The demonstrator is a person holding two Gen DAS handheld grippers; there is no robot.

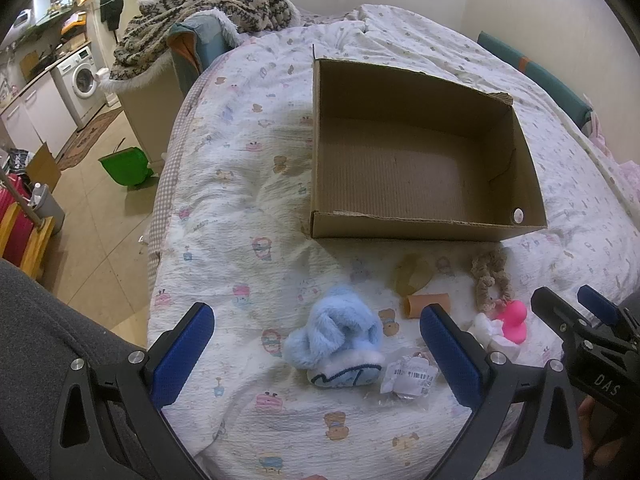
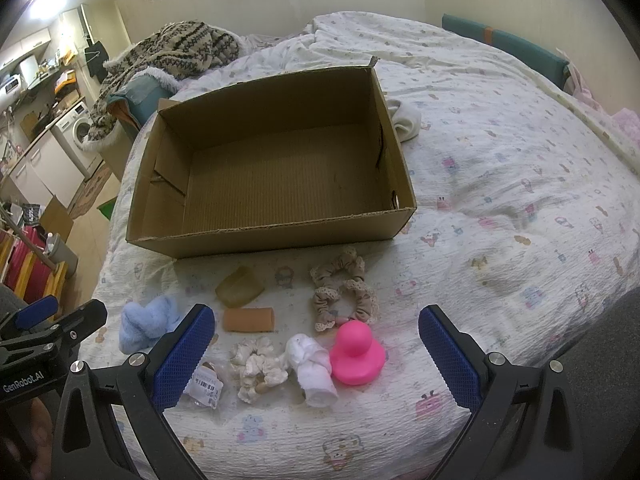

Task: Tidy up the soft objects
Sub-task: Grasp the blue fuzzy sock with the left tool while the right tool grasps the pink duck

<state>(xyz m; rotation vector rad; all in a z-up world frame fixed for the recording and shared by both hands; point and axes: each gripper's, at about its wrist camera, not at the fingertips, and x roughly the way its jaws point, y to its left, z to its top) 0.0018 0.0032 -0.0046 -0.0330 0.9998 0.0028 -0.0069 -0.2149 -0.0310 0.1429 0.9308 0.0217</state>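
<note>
We hover both grippers above the bed [image 2: 500, 184], nothing gripped yet. Left gripper [image 1: 316, 350]: jaws wide apart, framing the blue fluffy sock [image 1: 334, 334] at 12 o'clock from it, so that looks like our first pick. Right gripper [image 2: 316, 350]: jaws apart too, with the white rolled sock [image 2: 314, 368] and pink duck [image 2: 358, 354] between its fingers.

The cardboard box [image 2: 276, 236] sits empty at 12 o'clock, open top facing us, likely the drop target. The soft items lie in a loose cluster just in front of its near wall: brown scrunchies [image 2: 344, 292], cream scrunchie [image 2: 258, 368], tan roll [image 2: 248, 319], olive piece [image 2: 240, 286], bagged item [image 2: 204, 386]. Short carry for each.
</note>
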